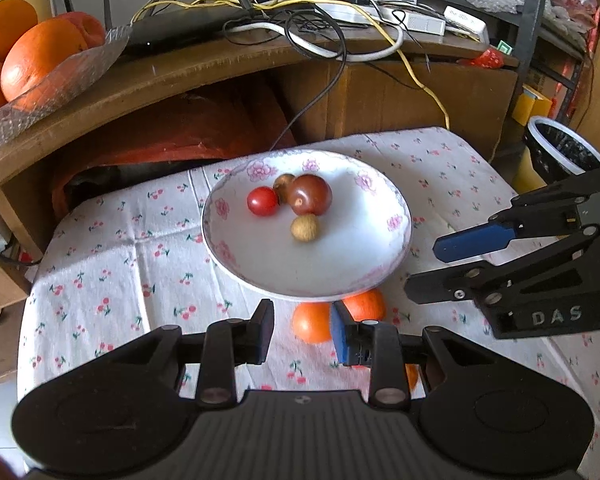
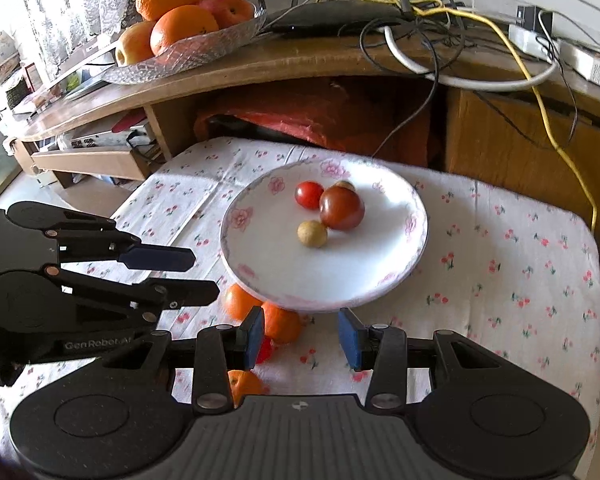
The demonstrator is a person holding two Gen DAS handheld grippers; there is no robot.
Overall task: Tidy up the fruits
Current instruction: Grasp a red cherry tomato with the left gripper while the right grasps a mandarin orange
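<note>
My left gripper [image 1: 302, 330] hangs released, jaws apart, just off the near rim of the plate [image 1: 340, 264], with nothing between its pads. My right gripper [image 2: 301, 334] is likewise released and empty, at the same near rim.

The plate, white with pink flowers, sits around the middle of the counter [image 2: 500, 280], which wears a cloth printed with cherries. In the plate lie a small red tomato [image 1: 262, 201], a larger dark red tomato [image 1: 310, 194] touching it, a pale tan round fruit [image 1: 305, 227] just in front, and another brownish fruit [image 1: 283, 184] half hidden behind the big tomato.

Toward the counter's near edge, two oranges [image 1: 314, 322] lie touching each other, partly tucked under the plate's near rim. In the right wrist view a third orange [image 2: 244, 386] lies closer to the near edge, and something small and red [image 2: 265, 350] beside it, perhaps another tomato; my finger covers most of it.

On the wooden shelf [image 2: 228, 72] behind the counter stands a glass bowl [image 2: 188, 56] of larger oranges.
</note>
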